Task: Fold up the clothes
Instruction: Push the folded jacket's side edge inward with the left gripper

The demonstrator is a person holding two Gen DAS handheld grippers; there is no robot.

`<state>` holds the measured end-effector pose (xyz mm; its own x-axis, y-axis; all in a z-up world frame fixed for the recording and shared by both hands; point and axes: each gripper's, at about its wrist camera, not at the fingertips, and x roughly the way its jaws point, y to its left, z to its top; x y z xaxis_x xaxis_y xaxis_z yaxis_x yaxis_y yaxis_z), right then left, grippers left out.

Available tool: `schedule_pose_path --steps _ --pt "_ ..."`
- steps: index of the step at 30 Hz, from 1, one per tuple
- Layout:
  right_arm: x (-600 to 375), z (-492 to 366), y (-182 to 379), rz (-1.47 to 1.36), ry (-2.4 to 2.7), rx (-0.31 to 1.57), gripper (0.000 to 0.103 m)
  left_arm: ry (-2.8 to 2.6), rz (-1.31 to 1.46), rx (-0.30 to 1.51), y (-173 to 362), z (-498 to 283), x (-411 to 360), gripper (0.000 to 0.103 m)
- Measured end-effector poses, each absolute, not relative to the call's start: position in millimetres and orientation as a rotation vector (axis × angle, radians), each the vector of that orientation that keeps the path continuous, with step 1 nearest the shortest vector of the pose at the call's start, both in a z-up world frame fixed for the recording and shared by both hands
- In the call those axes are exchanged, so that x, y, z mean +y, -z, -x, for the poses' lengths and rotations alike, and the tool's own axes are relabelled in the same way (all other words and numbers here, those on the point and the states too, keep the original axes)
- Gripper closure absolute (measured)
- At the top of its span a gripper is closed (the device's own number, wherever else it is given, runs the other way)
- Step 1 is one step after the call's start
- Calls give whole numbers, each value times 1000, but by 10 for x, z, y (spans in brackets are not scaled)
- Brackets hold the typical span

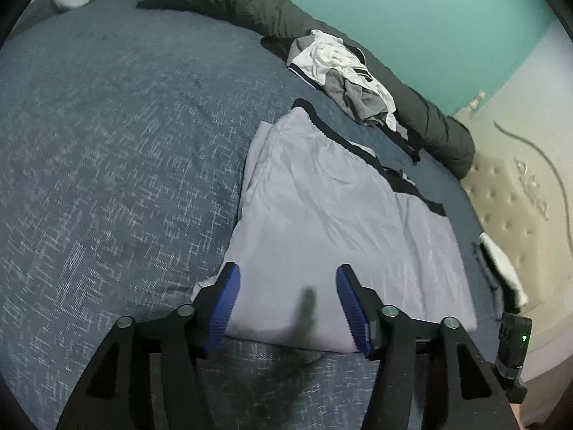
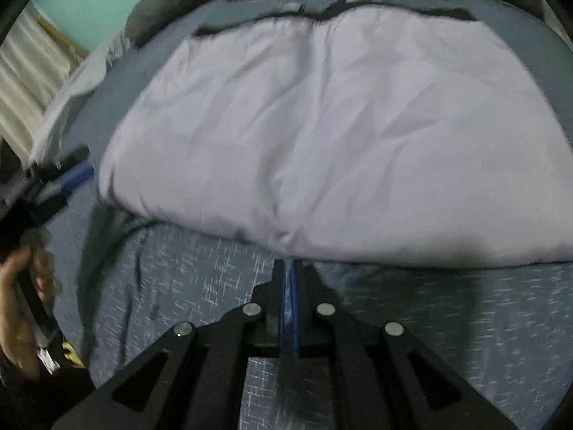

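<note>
Pale lilac folded garment with black trim [image 1: 333, 208] lies flat on bed with blue flecked woven cover [image 1: 107, 150]. Left claw [image 1: 286, 301] spread wide over garment's near edge, blue pads [image 1: 224, 304] either side, gripping nothing. Right claw [image 2: 289, 268] pinched closed, tips just short of garment's near hem [image 2: 286, 243]; no cloth visible between pads. Heap of white and grey clothes [image 1: 343, 71] beside dark padded bolster [image 1: 243, 3].

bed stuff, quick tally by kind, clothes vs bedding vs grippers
Clothes: 2, the lavender garment laid flat and the crumpled grey and white pile, whose item count cannot be told
Bedding: 2, blue bedspread, dark rolled duvet
Grippers: 2, left gripper, right gripper
Total: 6
</note>
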<state>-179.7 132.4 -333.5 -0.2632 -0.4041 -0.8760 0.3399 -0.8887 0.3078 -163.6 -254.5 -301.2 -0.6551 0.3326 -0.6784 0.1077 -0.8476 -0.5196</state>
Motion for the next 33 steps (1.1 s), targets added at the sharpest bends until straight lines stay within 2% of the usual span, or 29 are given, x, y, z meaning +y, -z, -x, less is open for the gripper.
schedule_pose_path --steps 7,14,26,33 --pt "1630 1819 3215 -1451 2253 -214 100 -2637 1266 -885 3030 1495 -2647 33" --pt "1979 1796 3247 -1454 2264 -310 100 -2571 1346 -990 3226 1449 -2659 31" --pt "2080 1830 3155 -1418 2284 -335 100 -2494 1320 -1224 3596 1530 -2671 30" --pt "2192 1870 3104 -1412 2302 -335 100 -2526 1237 -1263 3607 1653 -2592 31"
